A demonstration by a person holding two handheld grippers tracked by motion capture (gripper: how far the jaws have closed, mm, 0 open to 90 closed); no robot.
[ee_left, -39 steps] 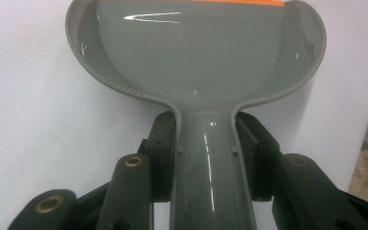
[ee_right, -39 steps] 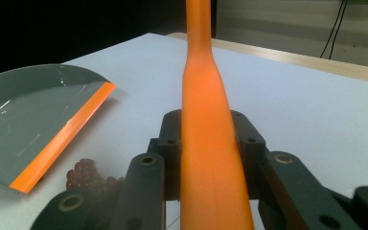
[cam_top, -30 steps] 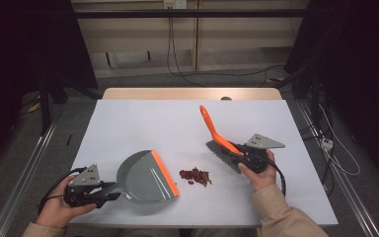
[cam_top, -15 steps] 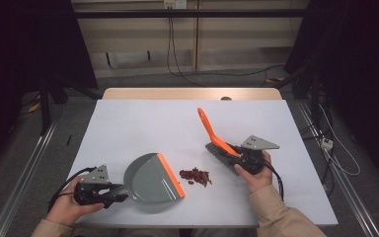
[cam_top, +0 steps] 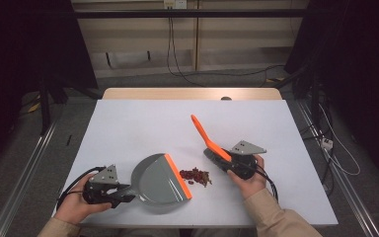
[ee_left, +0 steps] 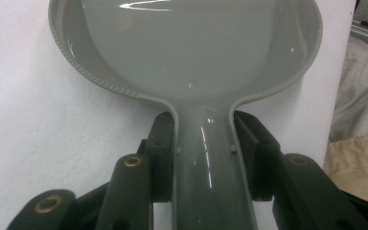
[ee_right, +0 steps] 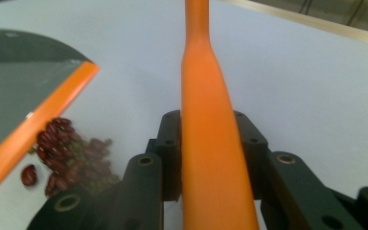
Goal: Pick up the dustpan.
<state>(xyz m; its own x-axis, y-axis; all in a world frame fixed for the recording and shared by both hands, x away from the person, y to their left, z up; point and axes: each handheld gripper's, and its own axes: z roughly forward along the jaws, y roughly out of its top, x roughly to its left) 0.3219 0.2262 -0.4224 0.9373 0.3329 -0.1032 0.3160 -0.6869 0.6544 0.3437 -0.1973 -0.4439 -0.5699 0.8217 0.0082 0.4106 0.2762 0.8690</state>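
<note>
A grey dustpan [cam_top: 160,178] with an orange lip is held flat on the desk [cam_top: 128,123] near its front edge, the left gripper [ee_left: 203,158] clamped with its fingers [ee_left: 163,158] on the stiff, glossy handle. The plastic looks light but slippery, so a hold close to the pan seems best. The right gripper [ee_right: 206,153] is clamped on the orange handle of a small brush [cam_top: 212,145], which is tilted up and away. A small heap of red beans [cam_top: 196,176] lies between the lip and the brush; being loose and round, they are likely to roll. Both forearms are rested low at the front edge.
</note>
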